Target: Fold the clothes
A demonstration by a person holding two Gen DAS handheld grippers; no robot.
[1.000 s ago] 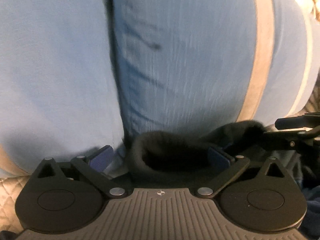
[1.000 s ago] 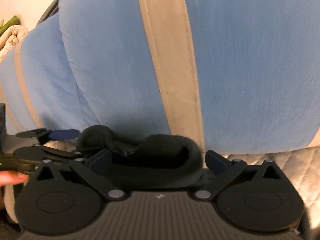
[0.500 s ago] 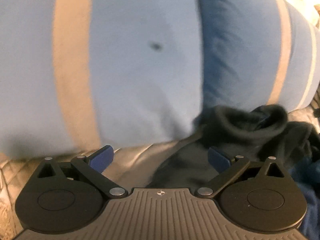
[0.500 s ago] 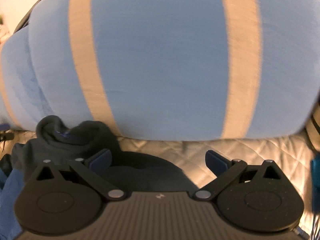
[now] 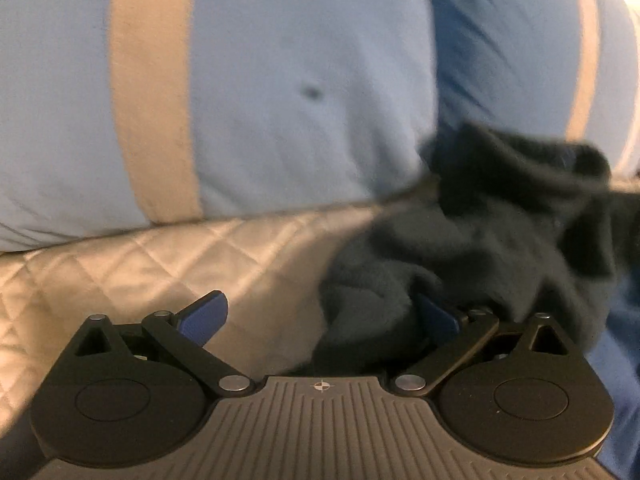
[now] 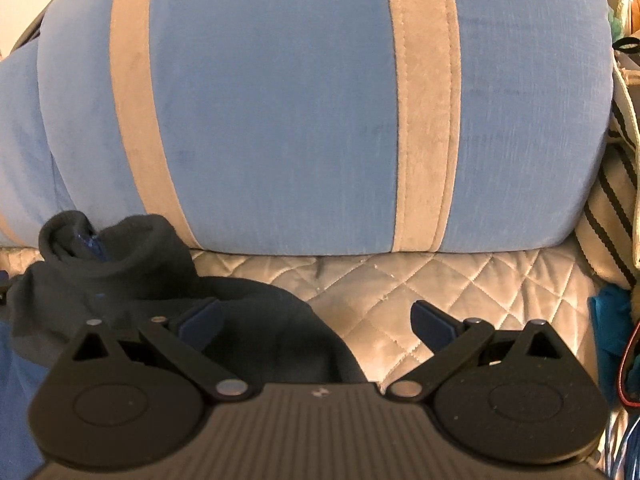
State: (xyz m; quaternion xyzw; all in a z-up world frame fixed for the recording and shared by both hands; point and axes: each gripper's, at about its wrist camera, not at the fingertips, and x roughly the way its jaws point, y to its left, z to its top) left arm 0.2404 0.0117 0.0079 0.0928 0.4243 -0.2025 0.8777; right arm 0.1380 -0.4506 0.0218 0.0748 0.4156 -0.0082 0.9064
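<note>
Both tongs gape empty: the left gripper (image 5: pixel 320 316) has the crumpled dark-grey fleece garment (image 5: pixel 472 240) against its right finger, while the right gripper (image 6: pixel 316 320) finds it leftward on the quilted beige cover (image 6: pixel 400 288).

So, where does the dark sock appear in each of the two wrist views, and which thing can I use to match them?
Left wrist view: the dark sock is at the lower right, reaching the right jaw.
Right wrist view: the dark sock is at the lower left, running under the left jaw.
Shared landmark: the blue cushion with beige stripes, standing behind the sock on the quilted cover.
</note>
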